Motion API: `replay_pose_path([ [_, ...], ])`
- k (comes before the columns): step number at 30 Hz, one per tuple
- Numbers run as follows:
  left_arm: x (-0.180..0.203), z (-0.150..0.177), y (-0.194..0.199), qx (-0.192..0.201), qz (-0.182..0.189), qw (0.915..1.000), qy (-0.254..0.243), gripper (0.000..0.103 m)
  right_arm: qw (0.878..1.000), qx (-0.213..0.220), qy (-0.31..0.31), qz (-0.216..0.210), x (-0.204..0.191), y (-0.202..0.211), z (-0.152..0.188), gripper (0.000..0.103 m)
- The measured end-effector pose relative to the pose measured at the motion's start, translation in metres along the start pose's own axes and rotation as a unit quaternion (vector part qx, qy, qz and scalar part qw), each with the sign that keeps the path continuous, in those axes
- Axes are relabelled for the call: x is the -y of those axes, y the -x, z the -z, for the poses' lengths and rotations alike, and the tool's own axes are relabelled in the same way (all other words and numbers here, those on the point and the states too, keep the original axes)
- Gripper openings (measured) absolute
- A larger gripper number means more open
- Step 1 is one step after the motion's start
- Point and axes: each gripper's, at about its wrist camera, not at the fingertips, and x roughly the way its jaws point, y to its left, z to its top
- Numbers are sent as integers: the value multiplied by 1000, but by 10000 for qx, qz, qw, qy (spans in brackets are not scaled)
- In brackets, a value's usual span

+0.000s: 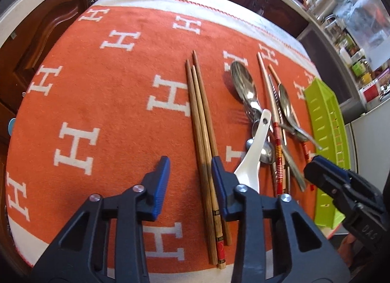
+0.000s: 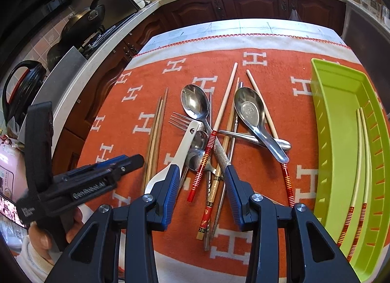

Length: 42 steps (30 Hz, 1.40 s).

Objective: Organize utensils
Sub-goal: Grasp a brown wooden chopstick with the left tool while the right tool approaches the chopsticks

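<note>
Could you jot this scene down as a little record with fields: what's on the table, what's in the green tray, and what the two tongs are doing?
surface: orange cloth with white H letters
loose pile: spoons, a fork, chopsticks, white ceramic spoon
set apart: brown wooden chopsticks
green tray: two pale chopsticks inside
left tongs: open, astride the brown chopsticks
right tongs: open above the pile

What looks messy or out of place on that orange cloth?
The heap of utensils in the middle: metal spoons, a fork, a white spoon and chopsticks lie crossed over one another. By contrast, three brown chopsticks lie neatly side by side, and two more lie in the green tray.
</note>
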Motion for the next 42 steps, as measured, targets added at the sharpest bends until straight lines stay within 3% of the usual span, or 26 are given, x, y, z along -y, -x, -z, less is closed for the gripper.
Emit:
replay_pose_path([
  [9, 7, 5, 0, 166, -462, 9987, -152, 26, 10000, -19, -75, -17, 4, -4, 1, 39],
  [14, 18, 11, -2, 171, -986, 9938, -493, 26, 10000, -36, -45, -43, 1, -5, 4, 39],
  [22, 5, 9, 10, 307, -610, 9977, -13, 26, 10000, 26, -76, -28, 2, 0, 8, 39],
  [29, 17, 10, 6, 209, -544, 9980, -233, 26, 9999, -13, -90, -90, 3, 0, 11, 39],
  [42, 35, 13, -7, 265, -1146, 9908, -664, 23, 9998, 6, -151, -110, 9, 3, 14, 39],
])
